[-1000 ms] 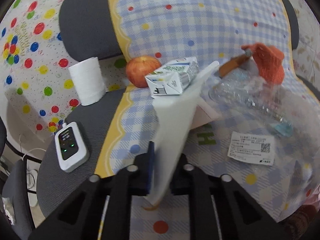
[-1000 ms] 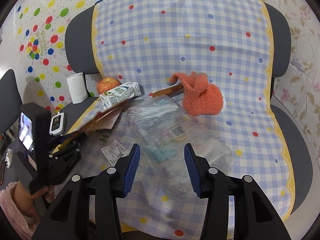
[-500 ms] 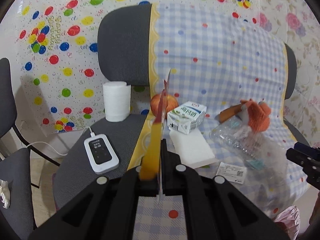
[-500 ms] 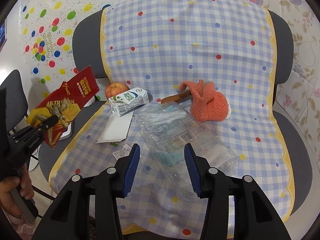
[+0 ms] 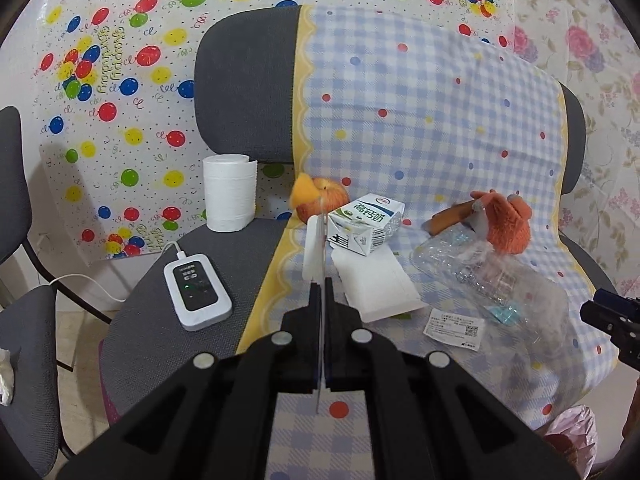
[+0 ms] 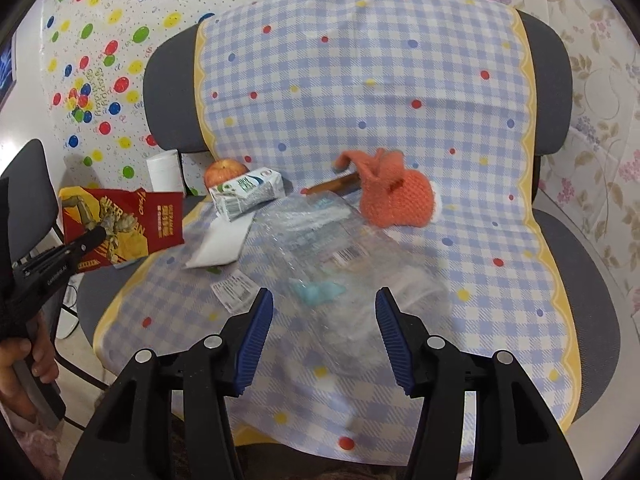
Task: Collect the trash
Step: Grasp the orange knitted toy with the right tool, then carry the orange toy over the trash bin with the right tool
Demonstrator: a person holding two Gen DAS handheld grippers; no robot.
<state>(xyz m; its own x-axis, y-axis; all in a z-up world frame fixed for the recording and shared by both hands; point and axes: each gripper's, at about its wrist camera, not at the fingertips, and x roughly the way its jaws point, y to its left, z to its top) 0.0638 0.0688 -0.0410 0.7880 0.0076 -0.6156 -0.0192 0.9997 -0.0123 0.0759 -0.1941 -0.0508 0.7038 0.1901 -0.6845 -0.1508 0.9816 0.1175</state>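
One flat red wrapper (image 6: 124, 224) pinched edge-on in the left claw (image 5: 322, 300) (light, floppy, crinkly); right claw (image 6: 324, 336) gapes wide, empty, over the crushed bottle (image 6: 340, 256).

Red wrapper (image 6: 124, 224), blue-checked dotted cloth (image 6: 360, 92)

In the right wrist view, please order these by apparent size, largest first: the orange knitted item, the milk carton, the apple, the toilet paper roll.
1. orange knitted item
2. milk carton
3. apple and toilet paper roll: they look about alike, and the carton partly hides the apple, so I do not rank them.

Both lie farthest from the camera, so true sizes may differ.
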